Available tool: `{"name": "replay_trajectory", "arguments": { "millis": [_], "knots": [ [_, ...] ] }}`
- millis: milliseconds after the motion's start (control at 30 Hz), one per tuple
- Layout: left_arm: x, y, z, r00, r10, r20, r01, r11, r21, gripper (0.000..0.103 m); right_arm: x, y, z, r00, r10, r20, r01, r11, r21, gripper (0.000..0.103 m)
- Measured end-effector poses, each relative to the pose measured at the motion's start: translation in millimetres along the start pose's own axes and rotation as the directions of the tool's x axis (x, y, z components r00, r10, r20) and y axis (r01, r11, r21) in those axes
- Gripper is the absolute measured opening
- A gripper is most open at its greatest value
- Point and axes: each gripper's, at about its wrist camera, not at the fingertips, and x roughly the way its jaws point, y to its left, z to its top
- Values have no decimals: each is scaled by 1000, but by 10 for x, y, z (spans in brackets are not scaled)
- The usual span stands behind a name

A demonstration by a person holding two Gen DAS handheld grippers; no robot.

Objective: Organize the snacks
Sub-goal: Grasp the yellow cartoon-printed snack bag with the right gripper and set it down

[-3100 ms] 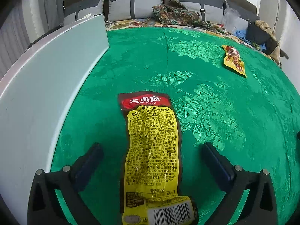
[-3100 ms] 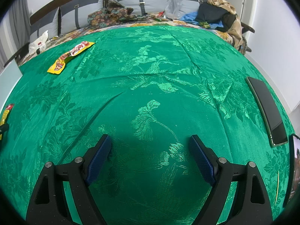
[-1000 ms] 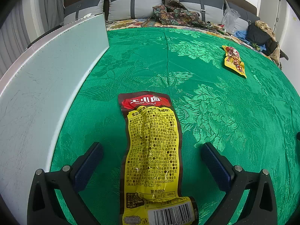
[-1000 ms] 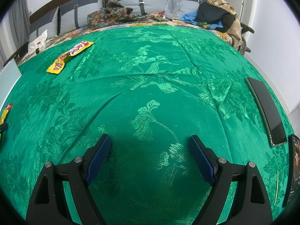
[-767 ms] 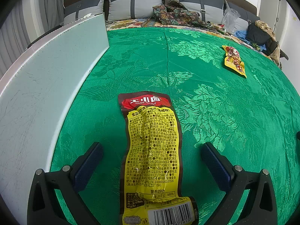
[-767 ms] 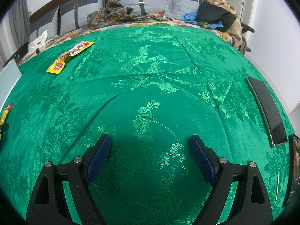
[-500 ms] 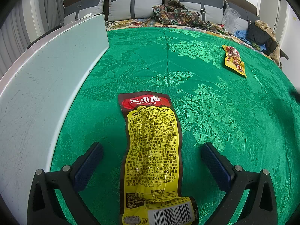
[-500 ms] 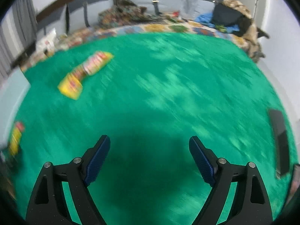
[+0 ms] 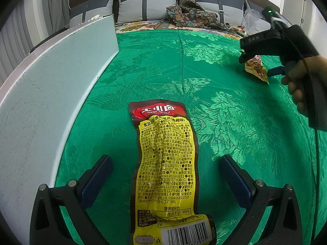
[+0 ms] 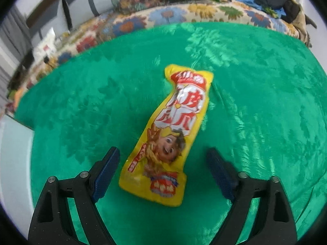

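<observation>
Two snack packs (image 9: 165, 163) (image 10: 169, 130) — each between spread fingers (image 9: 96, 175) (image 10: 106, 169), untouched

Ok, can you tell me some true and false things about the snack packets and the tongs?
1. Both tongs are open. True: left tongs, right tongs.
2. The right tongs are squeezing the cartoon-face packet. False: it lies between the open tips, not squeezed.
3. The packet by the left tongs shows its barcode side. True.
4. The cloth is red. False: green.
5. A pale board stands left of the barcode packet. True.
</observation>
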Motion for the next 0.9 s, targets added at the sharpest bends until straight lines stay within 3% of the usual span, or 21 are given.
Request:
{"name": "replay_trajectory", "arguments": {
  "millis": [100,167,367,567,700,900],
  "knots": [
    [1,-1,0,1000,0,0,0,1000,0,103,11,-4,-16,1000,-26,8,26,999,-37,84],
    [0,2,-1,1000,0,0,0,1000,0,103,-55,-38,-62,997,-63,34,65,995,-72,48],
    [2,-1,0,1000,0,0,0,1000,1,103,-203,-223,-171,1000,-12,-14,9,988,-157,45],
    [0,5,-1,1000,0,0,0,1000,1,103,-645,-454,-501,997,73,-7,-73,969,-237,45],
    [0,7,-1,1000,0,0,0,1000,1,103,-969,-666,-972,996,94,7,-88,953,-290,45],
    [1,6,0,1000,-1,0,1,1000,2,103,-1212,-875,-1894,990,103,100,-67,948,-310,47]
  ]
}}
